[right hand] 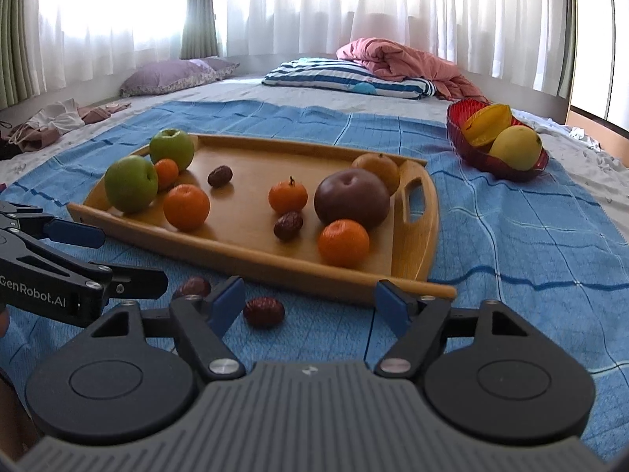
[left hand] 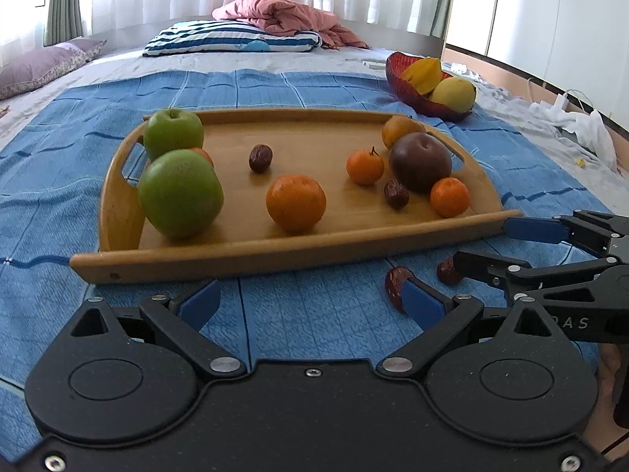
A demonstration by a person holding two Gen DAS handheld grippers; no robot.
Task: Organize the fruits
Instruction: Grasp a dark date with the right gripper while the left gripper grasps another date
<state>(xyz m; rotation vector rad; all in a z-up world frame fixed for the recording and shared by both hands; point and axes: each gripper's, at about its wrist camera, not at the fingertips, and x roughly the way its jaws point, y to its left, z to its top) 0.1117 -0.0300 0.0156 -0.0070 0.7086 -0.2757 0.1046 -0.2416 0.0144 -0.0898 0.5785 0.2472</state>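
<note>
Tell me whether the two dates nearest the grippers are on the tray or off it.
Off. Both dates lie on the blue blanket, in front of the wooden tray, apart from its near rim.

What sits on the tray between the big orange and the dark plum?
A small stemmed mandarin and a wrinkled date, seen in the right wrist view between the orange and plum.

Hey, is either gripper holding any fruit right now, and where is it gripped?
Nothing is held. The left gripper and right gripper are both open over the blue cloth.
</note>
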